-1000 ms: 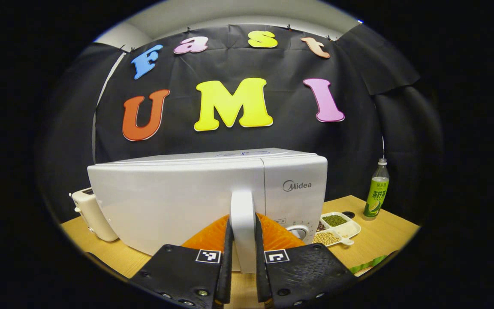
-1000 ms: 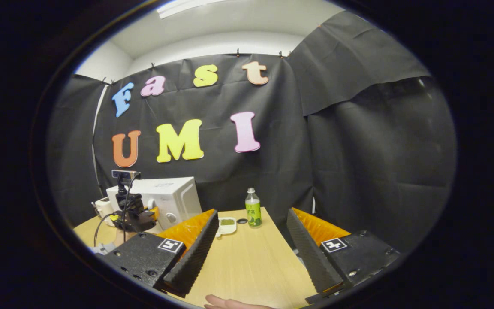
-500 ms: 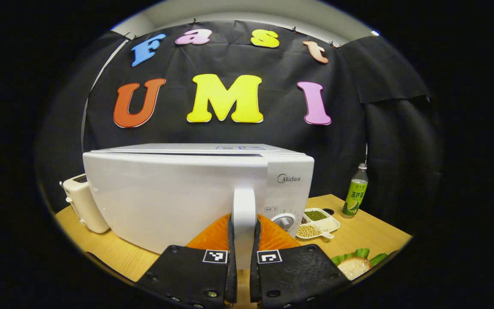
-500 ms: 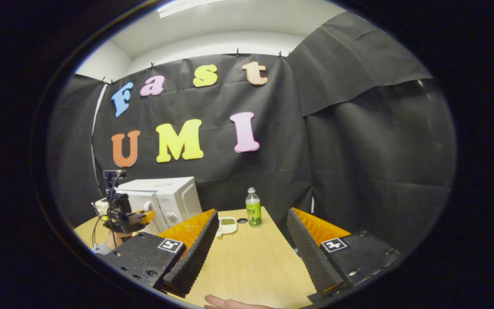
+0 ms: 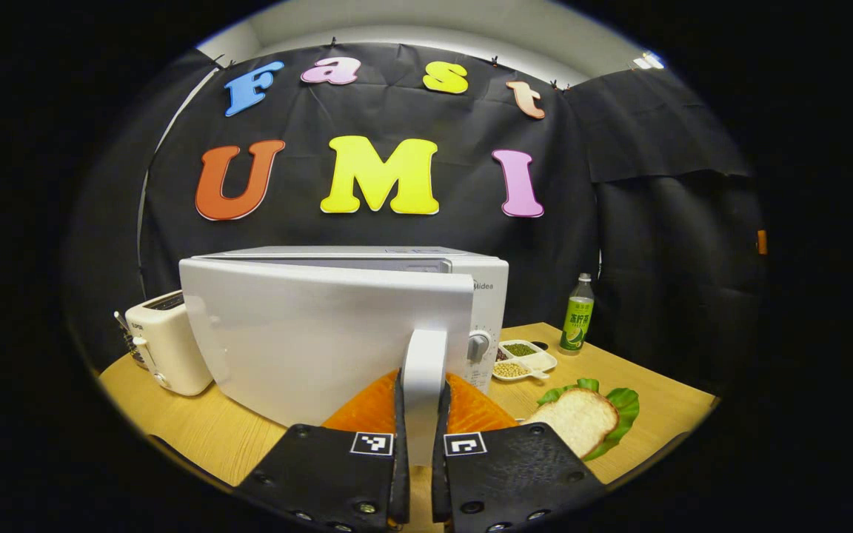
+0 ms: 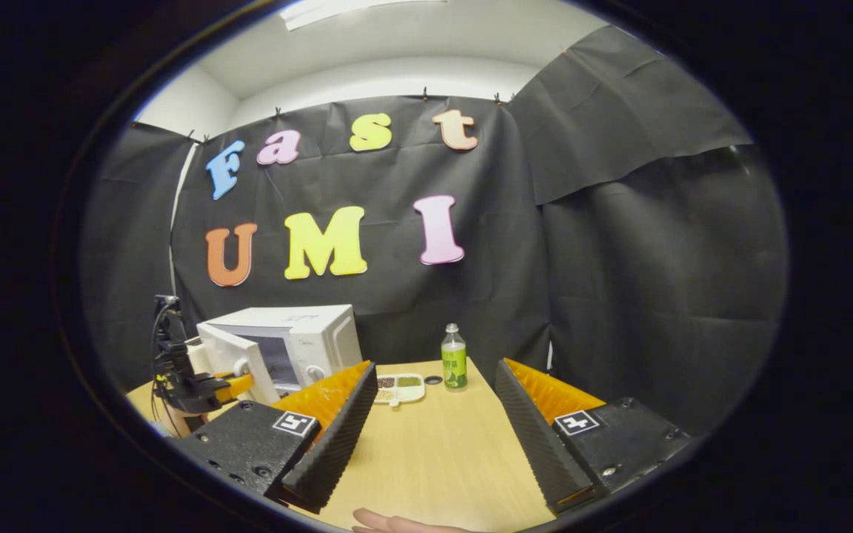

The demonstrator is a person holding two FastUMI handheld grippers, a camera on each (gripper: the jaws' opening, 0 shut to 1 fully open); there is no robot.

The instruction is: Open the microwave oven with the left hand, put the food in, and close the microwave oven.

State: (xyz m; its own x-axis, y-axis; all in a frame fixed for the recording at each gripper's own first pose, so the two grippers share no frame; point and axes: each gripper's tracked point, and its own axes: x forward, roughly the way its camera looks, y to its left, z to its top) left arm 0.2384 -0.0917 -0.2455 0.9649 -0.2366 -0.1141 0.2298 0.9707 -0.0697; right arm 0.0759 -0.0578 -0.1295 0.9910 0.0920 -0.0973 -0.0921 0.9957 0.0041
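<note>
Both fingers of the left hand-held gripper (image 5: 417, 444) clamp the handle (image 5: 423, 370) of the microwave (image 5: 471, 296), whose door (image 5: 308, 333) stands partly ajar. Just right of it, bread on lettuce (image 5: 582, 418) lies on the surface (image 5: 656, 392). The right hand-held gripper (image 6: 434, 437) gapes wide, holding nothing.

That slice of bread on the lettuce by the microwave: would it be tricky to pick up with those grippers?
Probably a little. The bread looks soft, so it may squash or tear if pinched hard. It lies flat on floppy lettuce, which could slide or lift along with it. It should be very light.
</note>
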